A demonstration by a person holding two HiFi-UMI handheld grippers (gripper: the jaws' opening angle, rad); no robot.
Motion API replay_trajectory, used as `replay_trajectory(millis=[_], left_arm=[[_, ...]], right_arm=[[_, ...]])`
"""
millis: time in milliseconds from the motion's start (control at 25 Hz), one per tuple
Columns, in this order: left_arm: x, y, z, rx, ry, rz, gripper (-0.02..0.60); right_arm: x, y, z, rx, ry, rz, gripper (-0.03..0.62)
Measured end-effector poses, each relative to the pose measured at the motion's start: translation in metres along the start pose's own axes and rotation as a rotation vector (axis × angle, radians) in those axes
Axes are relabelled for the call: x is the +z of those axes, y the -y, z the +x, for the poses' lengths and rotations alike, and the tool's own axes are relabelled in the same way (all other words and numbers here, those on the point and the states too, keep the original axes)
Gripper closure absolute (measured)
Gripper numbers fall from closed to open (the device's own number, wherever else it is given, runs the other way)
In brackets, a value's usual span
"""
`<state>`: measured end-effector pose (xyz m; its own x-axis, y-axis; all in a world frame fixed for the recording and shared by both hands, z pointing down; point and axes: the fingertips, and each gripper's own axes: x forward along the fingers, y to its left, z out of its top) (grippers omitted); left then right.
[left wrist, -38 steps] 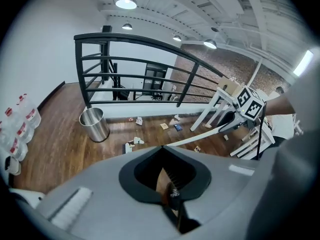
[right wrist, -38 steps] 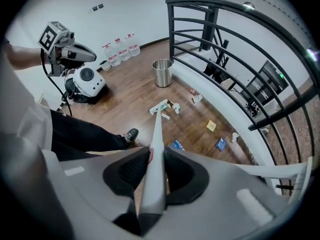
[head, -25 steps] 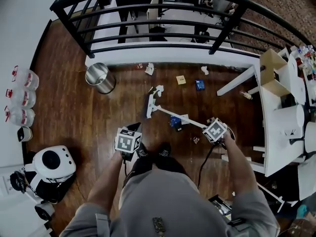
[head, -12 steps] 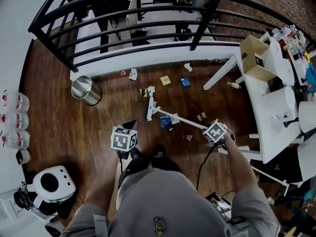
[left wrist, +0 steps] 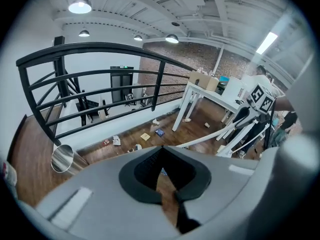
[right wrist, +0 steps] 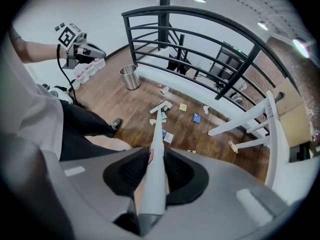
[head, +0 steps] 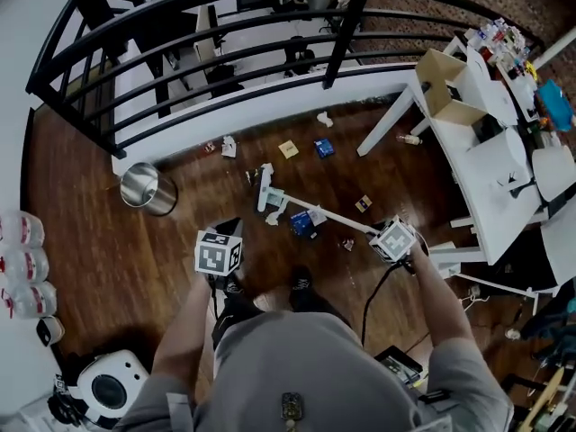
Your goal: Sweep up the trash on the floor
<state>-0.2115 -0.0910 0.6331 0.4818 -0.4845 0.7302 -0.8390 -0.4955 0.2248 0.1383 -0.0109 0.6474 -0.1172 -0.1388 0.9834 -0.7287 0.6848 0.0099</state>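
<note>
Right gripper (head: 393, 241) (right wrist: 154, 171) points down at the floor (head: 117, 250), its jaws clamped on the upper end of the white broom (head: 324, 214) (right wrist: 156, 149). The handle runs between both pads and slants away to the broom head (head: 266, 187), which rests on the boards. Left gripper (head: 219, 252) (left wrist: 165, 171) is held in front of the person's left side, angled downward, with jaws fully closed. A dark edge shows at the seam, but I cannot tell whether anything is pinched there. The trash is scattered on the floor between the person's shoes (head: 301, 280) and the railing (head: 225, 61). White scraps (head: 274, 214) and 1 blue packet (head: 301, 223) lie just beside the head and under the handle. A small box (head: 364, 203) lies on the far side of the handle, and a small bit (head: 346, 243) on its near side, close to the right gripper. Nearer the railing base lie a white piece (head: 229, 146), a yellow square (head: 288, 149), a 2nd blue packet (head: 324, 148) and a crumpled wad (head: 323, 118). A steel bin (head: 147, 188) stands upright to the left, well apart from the head. A white table (head: 486, 169) stands to the right, with a small bottle (head: 409, 139) lying by its leg.
</note>
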Motion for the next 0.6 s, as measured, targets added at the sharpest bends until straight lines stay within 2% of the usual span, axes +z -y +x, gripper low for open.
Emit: replay_trajectory(millis=[320, 600], left_arm=[[0.008, -0.114, -0.044, -0.028, 0.024, 0.001, 0.574], [0.024, -0.188, -0.047, -0.008, 0.001, -0.011, 0.574]], right_arm=[[0.121, -0.076, 0.001, -0.069, 0.034, 0.057, 0.496], [0.222, -0.1, 0.04, -0.026, 0.086, 0.079, 0.496]])
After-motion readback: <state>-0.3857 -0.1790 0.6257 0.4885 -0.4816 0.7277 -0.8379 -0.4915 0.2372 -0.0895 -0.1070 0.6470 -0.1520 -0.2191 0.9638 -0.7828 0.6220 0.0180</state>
